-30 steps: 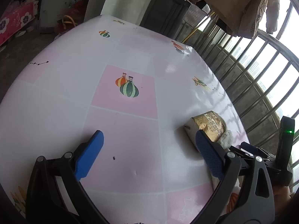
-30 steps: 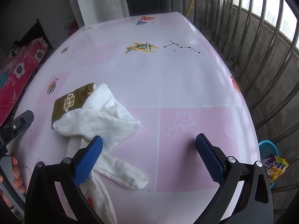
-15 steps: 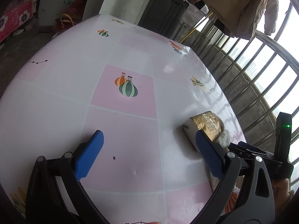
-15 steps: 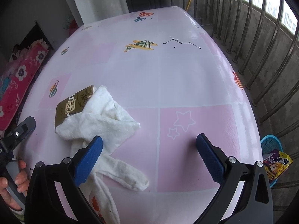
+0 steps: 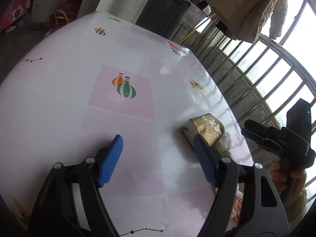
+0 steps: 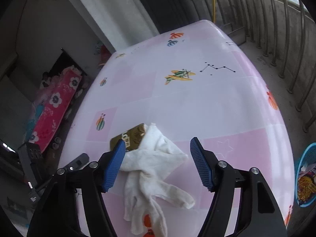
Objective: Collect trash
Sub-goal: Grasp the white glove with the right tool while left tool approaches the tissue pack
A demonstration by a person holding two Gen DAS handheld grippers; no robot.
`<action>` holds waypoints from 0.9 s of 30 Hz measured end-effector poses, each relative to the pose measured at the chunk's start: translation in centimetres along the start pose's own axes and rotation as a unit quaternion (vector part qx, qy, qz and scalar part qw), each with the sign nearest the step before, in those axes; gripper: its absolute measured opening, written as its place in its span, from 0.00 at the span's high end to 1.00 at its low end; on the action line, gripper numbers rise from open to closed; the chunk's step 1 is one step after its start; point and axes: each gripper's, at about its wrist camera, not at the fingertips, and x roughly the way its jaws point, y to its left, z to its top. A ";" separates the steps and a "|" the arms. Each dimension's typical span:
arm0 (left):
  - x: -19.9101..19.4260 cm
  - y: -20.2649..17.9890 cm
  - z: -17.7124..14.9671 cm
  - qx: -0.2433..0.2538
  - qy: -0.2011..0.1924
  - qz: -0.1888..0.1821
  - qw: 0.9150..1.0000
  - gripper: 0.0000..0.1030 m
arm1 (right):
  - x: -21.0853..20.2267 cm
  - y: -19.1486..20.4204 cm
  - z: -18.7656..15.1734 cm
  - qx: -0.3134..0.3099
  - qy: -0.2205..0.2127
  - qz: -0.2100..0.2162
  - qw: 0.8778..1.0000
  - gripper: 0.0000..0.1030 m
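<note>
A gold snack packet (image 5: 207,125) lies on the pink-and-white table (image 5: 59,98), with a white glove (image 5: 225,140) bunched against it. My left gripper (image 5: 158,158) hovers over bare tablecloth, jaws closing with nothing between them; the packet sits just past its right finger (image 5: 204,163). In the right wrist view the white glove (image 6: 156,162) drapes over the gold packet (image 6: 132,137). My right gripper (image 6: 158,164) hangs above the glove, jaws closing, the pads not touching it. The right gripper (image 5: 276,138) also shows in the left wrist view, held by a hand (image 5: 286,174).
A blue basket (image 6: 308,152) holding snack wrappers stands on the floor past the table's right edge. Metal railings (image 6: 286,39) run along that side. A red flowered cloth (image 6: 57,106) lies on the floor to the left. Jackets (image 5: 237,4) hang beyond the table.
Both grippers' jaws have narrowed. The right gripper has risen and tipped, so the glove now shows between its fingers. The left gripper stays where it was.
</note>
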 end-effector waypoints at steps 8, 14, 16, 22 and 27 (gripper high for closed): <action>-1.7 -0.7 0.3 0.018 -0.021 -0.034 0.999 0.58 | 5.3 1.1 1.6 0.014 0.062 0.057 0.996 0.69; -3.0 0.6 0.9 0.016 -0.024 -0.031 0.999 0.71 | 6.9 3.7 0.3 -0.027 0.122 0.139 0.982 0.79; -3.3 0.9 1.1 0.015 -0.027 -0.026 0.999 0.73 | 6.4 5.0 -0.4 -0.059 0.125 0.148 0.979 0.79; -2.8 0.7 1.2 0.015 -0.016 -0.030 0.999 0.74 | 2.7 5.8 -1.4 -0.114 0.073 0.096 0.986 0.66; -1.0 -0.3 1.9 0.030 0.002 -0.032 0.999 0.74 | 3.1 4.8 -3.8 -0.135 0.111 0.034 0.984 0.65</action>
